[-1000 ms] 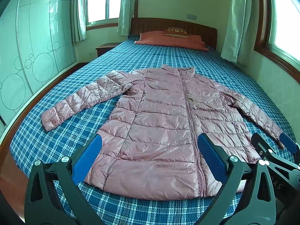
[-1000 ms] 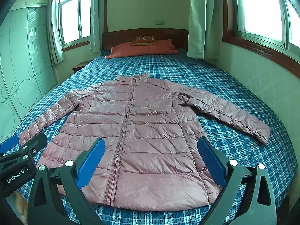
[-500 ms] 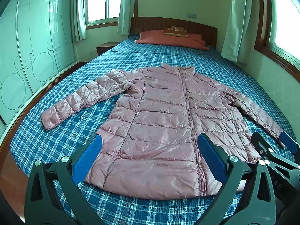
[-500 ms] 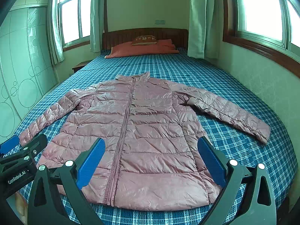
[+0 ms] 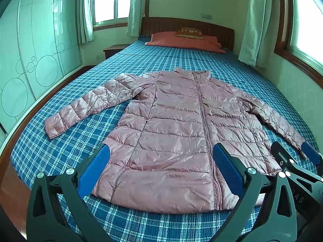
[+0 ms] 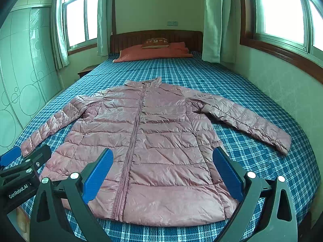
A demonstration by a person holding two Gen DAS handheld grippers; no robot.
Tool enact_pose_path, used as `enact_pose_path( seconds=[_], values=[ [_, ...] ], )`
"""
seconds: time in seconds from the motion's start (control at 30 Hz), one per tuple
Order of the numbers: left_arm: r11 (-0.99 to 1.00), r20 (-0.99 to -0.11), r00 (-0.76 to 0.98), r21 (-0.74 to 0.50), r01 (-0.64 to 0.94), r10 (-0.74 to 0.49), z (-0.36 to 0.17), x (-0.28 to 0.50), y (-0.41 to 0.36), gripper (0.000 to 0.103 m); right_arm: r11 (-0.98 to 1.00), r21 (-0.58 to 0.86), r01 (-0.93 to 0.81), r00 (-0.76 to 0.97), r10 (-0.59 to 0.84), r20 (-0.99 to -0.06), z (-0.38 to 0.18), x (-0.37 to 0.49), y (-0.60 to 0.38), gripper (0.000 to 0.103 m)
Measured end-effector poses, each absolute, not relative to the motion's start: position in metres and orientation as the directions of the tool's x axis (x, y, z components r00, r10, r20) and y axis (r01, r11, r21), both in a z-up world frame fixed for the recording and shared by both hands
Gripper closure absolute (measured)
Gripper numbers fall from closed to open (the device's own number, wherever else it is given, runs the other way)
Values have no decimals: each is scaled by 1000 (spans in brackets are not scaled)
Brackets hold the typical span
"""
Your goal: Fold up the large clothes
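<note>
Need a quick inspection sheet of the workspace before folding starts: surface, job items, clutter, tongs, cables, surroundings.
Surface: bed with blue plaid sheet, flat.
Job's things: pink puffer jacket lying front up, zipped, both sleeves spread out, nothing folded yet.
Clutter: orange pillow and small cushion at the headboard, apart from the jacket.
Grippers: left tongs and right tongs open, empty, above the hem.
Cables: nothing seen.
Surroundings: windows, curtains, wardrobe.
</note>
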State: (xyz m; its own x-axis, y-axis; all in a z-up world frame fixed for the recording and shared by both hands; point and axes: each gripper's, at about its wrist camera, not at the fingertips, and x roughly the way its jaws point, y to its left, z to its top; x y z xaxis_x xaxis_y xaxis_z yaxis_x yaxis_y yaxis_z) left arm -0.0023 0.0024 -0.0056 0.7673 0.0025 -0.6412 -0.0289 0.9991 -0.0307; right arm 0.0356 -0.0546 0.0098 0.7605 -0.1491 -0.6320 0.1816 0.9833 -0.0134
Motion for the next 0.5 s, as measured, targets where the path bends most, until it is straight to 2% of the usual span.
enact_pose_path(
  seconds=[0.5],
  values=[
    [999,-642,767,-31,-28,2,-6,-2,3,2,983,-14,182,760,-149,-633,11,35,-54,5]
  ],
)
